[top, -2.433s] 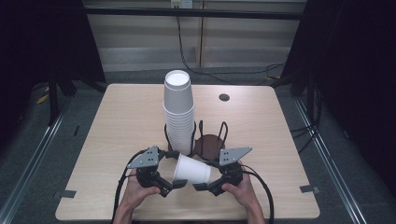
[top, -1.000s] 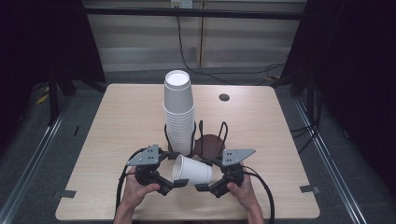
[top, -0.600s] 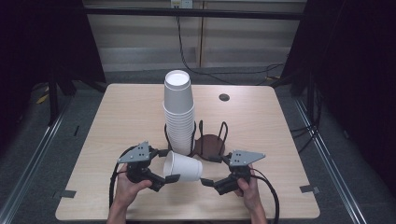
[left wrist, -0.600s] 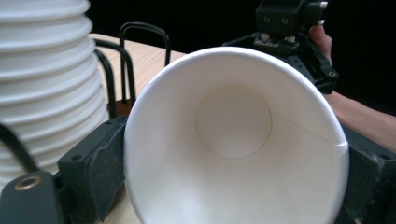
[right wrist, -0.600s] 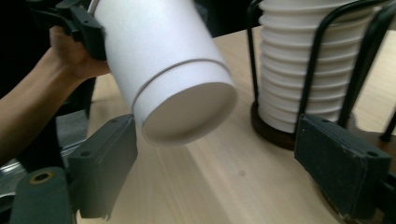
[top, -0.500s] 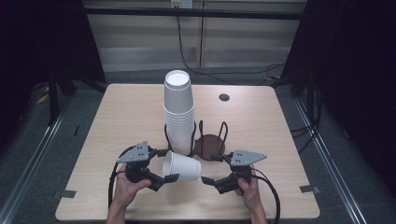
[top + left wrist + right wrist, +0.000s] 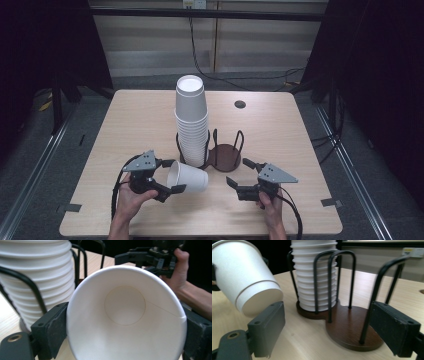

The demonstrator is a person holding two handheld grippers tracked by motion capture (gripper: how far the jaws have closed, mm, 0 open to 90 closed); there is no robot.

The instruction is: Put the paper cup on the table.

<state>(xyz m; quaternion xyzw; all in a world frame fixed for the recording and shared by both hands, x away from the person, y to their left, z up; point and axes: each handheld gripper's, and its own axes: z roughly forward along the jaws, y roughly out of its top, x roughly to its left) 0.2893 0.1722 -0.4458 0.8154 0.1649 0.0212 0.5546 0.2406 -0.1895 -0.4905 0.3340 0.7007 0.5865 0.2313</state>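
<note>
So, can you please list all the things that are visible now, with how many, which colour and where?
single paper cup: one, white, on its side, held at the rim between the left gripper's jaws
stack of cups: one stack, white, upright in the holder's left bay
cup holder: one, dark wooden base with black wire loops, table centre; right bay empty
table: one, light wood
round hole: one, dark, far right of the table top
left gripper: black, grey plate, shut on the cup
right gripper: black, grey plate, open, holding nothing
</note>
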